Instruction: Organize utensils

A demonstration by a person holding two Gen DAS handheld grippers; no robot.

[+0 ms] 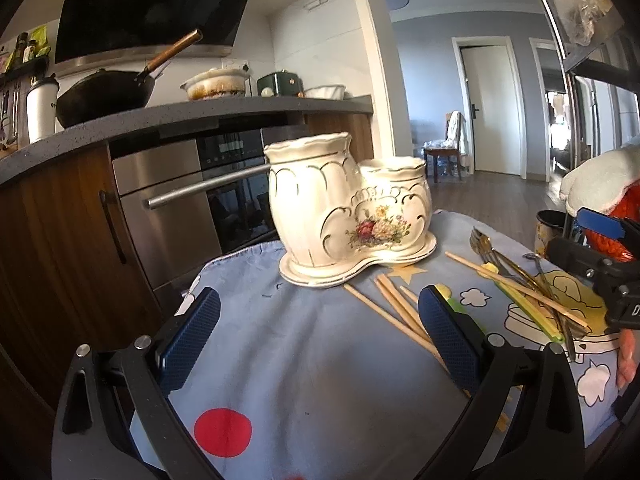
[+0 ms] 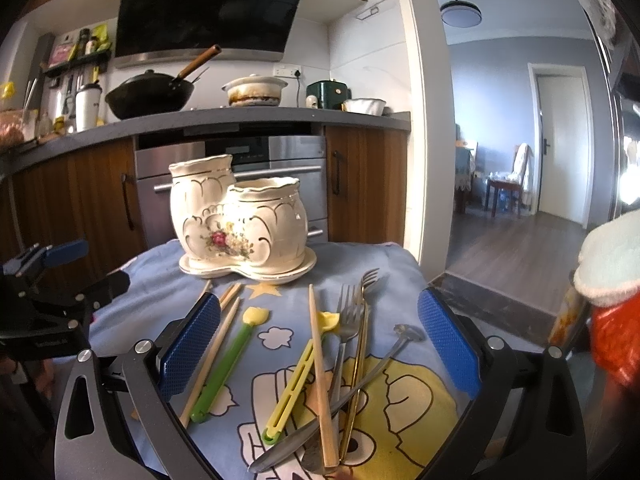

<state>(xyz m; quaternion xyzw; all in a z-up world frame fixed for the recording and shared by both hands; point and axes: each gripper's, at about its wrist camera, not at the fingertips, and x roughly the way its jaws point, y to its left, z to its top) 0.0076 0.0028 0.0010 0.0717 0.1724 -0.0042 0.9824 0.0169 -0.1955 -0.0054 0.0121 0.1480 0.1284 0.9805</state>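
Before the ceramic holder: loose utensils lie scattered on a cartoon-print cloth (image 2: 132,288) covering the surface.
Landmark: ceramic holder (image 2: 240,224), two joined pots on one base, both apparently empty, upright at the far side of the cloth.
Right tool: right tool (image 2: 318,344) spread wide, empty; just ahead of it lie a silver fork (image 2: 347,320), a gold fork (image 2: 362,340), a spoon (image 2: 340,396), a yellow stick (image 2: 298,384) and one chopstick (image 2: 320,368), criss-crossed in a pile.
Left tool: left tool (image 1: 318,336) likewise wide and empty; several chopsticks (image 1: 394,308) lie between it and the holder, some running under its right finger.
Other item: green stick (image 2: 226,368), nearer the holder's left pot.
Handling, judged: chopsticks light, stiff, thin, prone to roll; best pinched mid-length. Metal forks heavier and slippery; grip across the handle. Overlapping pieces may drag neighbours. Holder fragile.
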